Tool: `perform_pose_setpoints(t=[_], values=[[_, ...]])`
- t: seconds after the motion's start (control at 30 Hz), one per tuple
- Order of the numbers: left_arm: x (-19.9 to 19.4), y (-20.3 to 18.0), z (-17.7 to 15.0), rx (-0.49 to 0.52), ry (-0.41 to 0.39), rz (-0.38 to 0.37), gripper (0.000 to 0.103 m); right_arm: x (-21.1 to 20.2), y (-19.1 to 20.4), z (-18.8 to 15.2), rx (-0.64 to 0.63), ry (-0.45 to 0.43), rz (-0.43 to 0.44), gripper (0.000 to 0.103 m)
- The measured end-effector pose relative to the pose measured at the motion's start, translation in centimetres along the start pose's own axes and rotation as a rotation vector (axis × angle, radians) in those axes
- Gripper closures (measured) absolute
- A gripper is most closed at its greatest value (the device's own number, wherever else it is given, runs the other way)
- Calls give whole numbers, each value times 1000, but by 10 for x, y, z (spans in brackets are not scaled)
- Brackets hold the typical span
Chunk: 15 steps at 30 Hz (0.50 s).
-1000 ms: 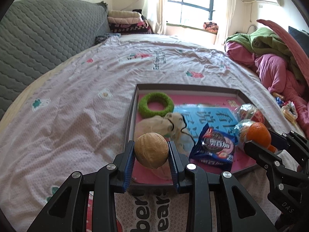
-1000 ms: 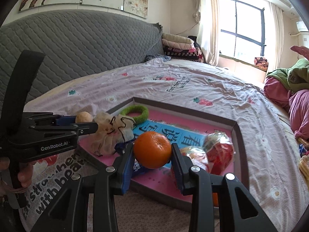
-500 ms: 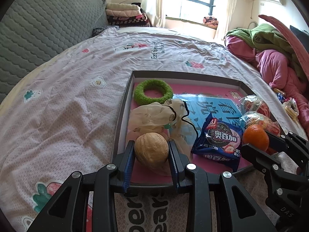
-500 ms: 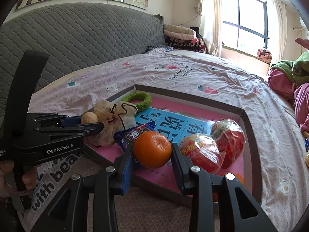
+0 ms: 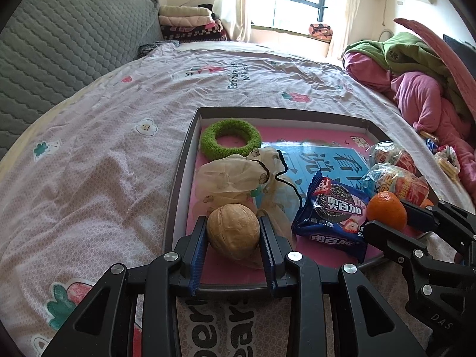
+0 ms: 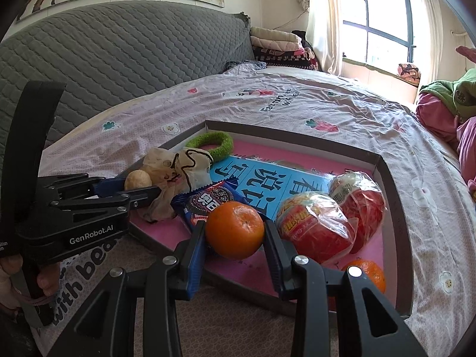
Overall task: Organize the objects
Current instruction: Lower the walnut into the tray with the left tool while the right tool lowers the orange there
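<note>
- Here, the left gripper (image 5: 233,239) jaws clamp a walnut (image 5: 233,231) over the tray (image 5: 178,196) near edge, at six o'clock; a slanted release could roll it onto the bed (image 5: 98,160).
- The right gripper (image 6: 235,244) jaws hold a tangerine (image 6: 234,229) near the cookie packet (image 6: 205,200); it may land there and roll.
- Farther, at one o'clock, wrapped snacks (image 6: 315,226) crowd the space.

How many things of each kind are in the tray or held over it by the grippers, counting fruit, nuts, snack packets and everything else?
Orange mandarins: 2, one in the right gripper, one loose in the tray's near corner
Brown walnut in the left gripper: 1
Blue cookie packet: 1
Clear-wrapped red snacks: 2
Green fuzzy ring: 1
Beige mesh drawstring pouch: 1
Total: 8
</note>
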<state>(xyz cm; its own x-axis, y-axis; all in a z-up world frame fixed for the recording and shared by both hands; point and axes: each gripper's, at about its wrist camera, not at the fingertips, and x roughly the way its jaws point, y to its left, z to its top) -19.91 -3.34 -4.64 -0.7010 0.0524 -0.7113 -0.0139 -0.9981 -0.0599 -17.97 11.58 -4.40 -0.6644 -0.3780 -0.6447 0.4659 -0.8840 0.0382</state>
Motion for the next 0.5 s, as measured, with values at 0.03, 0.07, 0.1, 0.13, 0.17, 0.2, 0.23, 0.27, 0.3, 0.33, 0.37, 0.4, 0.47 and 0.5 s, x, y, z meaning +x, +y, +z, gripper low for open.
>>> perform_pose_setpoints(t=[0.03,0.07,0.1,0.13,0.17,0.2,0.23,0.27,0.3,0.33,0.37,0.4,0.47,0.5], values=[[0,0,0,0,0,0,69,0,0,0,2,0,1,65],[0,0,0,1,0,0,69,0,-1,0,4,1,1,65],[0,0,0,0,0,0,69,0,0,0,4,1,2,65],[0,0,0,0,1,-1,69,0,-1,0,5,1,2,65],[0,0,0,-1,2,-2,69,0,-1,0,6,1,2,65],[0,0,0,-2,3,-4,69,1,-1,0,7,2,3,65],[1,0,0,-2,4,-5,69,1,-1,0,10,5,5,65],[1,-1,0,-1,3,-5,69,1,-2,0,15,7,6,65],[1,-1,0,-1,4,-4,69,1,-3,0,20,8,7,65],[1,-1,0,-2,3,-5,69,1,-4,0,26,9,7,65],[1,-1,-1,-2,4,-5,69,2,-5,0,29,10,7,65],[1,-1,-1,0,3,-4,69,2,-5,0,33,10,6,65],[1,-1,-1,-2,3,-5,69,1,-6,0,36,11,5,65],[1,-1,-1,-1,4,-5,69,1,-6,0,36,11,4,65]])
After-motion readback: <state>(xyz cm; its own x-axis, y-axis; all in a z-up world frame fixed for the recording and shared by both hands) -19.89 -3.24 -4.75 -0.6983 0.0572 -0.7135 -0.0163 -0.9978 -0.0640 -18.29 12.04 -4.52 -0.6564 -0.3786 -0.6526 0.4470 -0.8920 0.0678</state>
